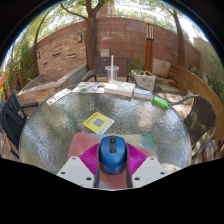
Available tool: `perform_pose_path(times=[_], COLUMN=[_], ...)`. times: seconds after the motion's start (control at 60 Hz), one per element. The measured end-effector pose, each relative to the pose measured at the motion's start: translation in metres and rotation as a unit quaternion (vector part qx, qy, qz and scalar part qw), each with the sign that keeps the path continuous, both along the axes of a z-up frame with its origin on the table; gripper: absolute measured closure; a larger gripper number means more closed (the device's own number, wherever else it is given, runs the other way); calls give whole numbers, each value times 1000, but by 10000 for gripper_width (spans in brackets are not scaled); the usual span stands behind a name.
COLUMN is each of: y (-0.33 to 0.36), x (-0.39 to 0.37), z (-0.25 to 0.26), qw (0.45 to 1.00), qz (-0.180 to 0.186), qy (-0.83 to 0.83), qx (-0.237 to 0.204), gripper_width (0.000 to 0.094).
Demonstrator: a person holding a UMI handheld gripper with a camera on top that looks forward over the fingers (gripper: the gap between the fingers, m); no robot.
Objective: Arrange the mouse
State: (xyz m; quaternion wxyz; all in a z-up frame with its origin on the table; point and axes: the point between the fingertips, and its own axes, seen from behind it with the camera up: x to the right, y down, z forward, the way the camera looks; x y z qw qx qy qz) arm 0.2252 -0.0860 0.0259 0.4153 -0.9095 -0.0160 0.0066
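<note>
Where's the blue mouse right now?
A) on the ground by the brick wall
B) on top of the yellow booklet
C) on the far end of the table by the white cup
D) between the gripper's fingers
D: the blue mouse sits between the gripper fingers, their pink pads at either side of it, nearer than the yellow booklet lying on the silvery table.

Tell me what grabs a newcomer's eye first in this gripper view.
The blue mouse stands out first, sitting between the gripper fingers with their pink pads at either side. Just beyond it, a yellow-and-white card lies on the shiny round metal table. Behind the table, a brick wall and a tree trunk fill the background.
</note>
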Motion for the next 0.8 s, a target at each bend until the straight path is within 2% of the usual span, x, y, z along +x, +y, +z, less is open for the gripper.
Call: perform_pose_path(times=[0.05,0.133,0.167,0.2,0.25,0.267,0.3,0.367,0.5,0.6,0.8], y=[-6,-16,-17,-18,-21,-22,-23,-30,-61,-97,-188], x=[4,5,6,8,5,4,3,3,-2,-9,-26], z=[-23,-41,-41,-38,-25,-22,-12,8,66,110,178], qw=[1000,999,999,999,999,999,999,1000,999,998,994], qz=[6,16,18,18,22,23,22,15,2,-17,-33], qy=[0,1,3,-1,-3,-3,-5,-11,-25,-36,-57], qx=[-15,-43,-38,-36,-32,-29,-23,-10,23,54,85], gripper_width=[549,457,418,337,110,72,118,71,88,84,82])
